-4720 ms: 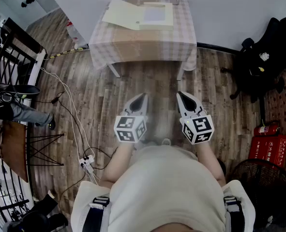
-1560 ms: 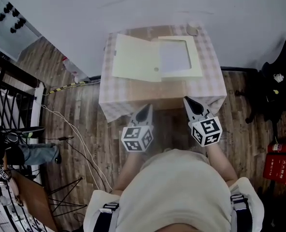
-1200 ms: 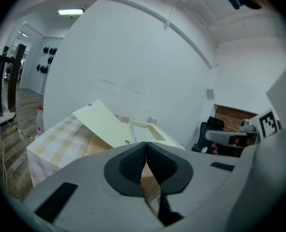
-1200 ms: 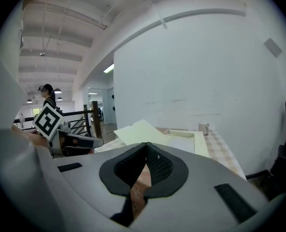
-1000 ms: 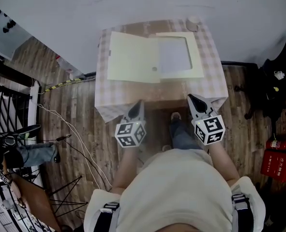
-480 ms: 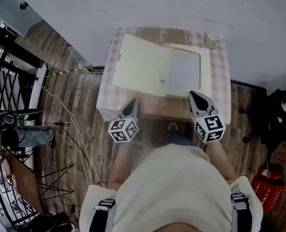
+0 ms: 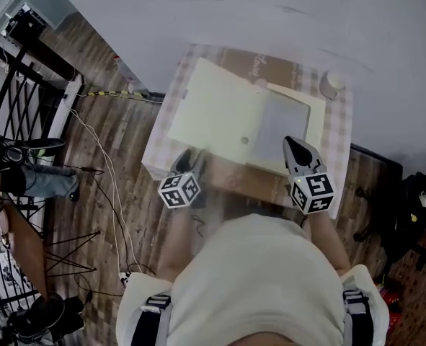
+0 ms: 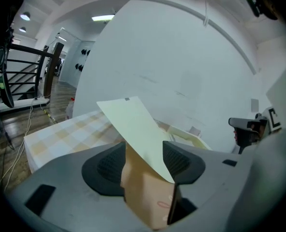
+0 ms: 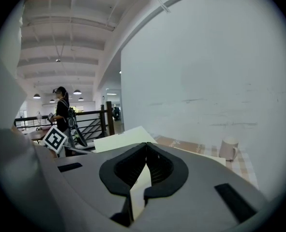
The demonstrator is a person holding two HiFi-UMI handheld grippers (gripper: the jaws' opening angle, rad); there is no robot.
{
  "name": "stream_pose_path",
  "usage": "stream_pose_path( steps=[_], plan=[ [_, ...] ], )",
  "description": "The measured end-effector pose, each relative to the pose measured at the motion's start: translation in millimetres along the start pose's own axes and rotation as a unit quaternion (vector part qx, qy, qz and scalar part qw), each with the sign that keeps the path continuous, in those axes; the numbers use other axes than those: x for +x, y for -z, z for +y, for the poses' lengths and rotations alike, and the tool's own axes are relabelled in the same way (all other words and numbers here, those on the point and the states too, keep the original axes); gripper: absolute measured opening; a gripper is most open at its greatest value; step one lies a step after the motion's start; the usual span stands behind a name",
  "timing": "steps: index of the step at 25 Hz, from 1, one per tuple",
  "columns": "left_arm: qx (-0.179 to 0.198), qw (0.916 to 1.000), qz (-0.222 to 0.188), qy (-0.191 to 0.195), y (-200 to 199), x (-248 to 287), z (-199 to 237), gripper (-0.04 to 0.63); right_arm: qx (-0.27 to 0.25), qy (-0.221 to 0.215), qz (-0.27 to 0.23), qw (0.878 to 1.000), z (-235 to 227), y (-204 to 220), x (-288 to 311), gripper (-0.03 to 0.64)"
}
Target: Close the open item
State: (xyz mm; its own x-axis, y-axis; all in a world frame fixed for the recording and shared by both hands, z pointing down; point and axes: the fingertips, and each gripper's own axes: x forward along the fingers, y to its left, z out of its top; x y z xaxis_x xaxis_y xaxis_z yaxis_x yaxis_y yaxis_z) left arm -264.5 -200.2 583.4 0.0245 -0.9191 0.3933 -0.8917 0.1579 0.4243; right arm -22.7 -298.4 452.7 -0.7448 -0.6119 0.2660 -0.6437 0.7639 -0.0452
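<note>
An open flat pale-yellow box (image 7: pixel 285 125) lies on a table with a checked cloth (image 7: pixel 162 153). Its lid (image 7: pixel 216 110) is swung out to the left and stands tilted up. My left gripper (image 7: pixel 189 163) is at the table's front edge, just below the lid's near edge. Its jaws are opening. In the left gripper view the lid (image 8: pixel 133 122) shows in the gap of the left gripper (image 8: pixel 143 146), and the pads do not press on it. My right gripper (image 7: pixel 293 146) is shut over the box's near right edge, its tips together (image 9: pixel 146 145) and holding nothing.
A white mug (image 7: pixel 334 81) stands at the table's far right corner, also in the right gripper view (image 9: pixel 228 149). A white wall runs behind the table. Cables (image 7: pixel 104 164) and a black railing (image 7: pixel 25 99) are on the left. A person (image 9: pixel 63 112) stands far off.
I have come up to the table. Both grippers moved forward from over the floor to its front edge, the right one over the box. The lid has not moved.
</note>
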Motion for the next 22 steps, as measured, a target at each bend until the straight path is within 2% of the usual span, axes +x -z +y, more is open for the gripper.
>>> stream_pose_path(
  steps=[8,15,19,22],
  plan=[
    [-0.008,0.9973,-0.012,-0.072,-6,24,25,0.247,0.002,-0.009,0.011,1.0,-35,3,15,0.0],
    [0.002,0.9959,-0.027,-0.086,-24,27,28,0.245,0.012,0.004,0.011,1.0,-41,7,10,0.0],
    [0.015,0.9944,-0.044,-0.095,-33,20,21,0.149,0.021,0.02,0.015,0.999,-43,15,0,0.0],
    [0.021,0.9945,-0.057,-0.085,-44,15,9,0.086,0.029,0.035,0.015,0.999,-47,18,-10,0.0]
  ],
)
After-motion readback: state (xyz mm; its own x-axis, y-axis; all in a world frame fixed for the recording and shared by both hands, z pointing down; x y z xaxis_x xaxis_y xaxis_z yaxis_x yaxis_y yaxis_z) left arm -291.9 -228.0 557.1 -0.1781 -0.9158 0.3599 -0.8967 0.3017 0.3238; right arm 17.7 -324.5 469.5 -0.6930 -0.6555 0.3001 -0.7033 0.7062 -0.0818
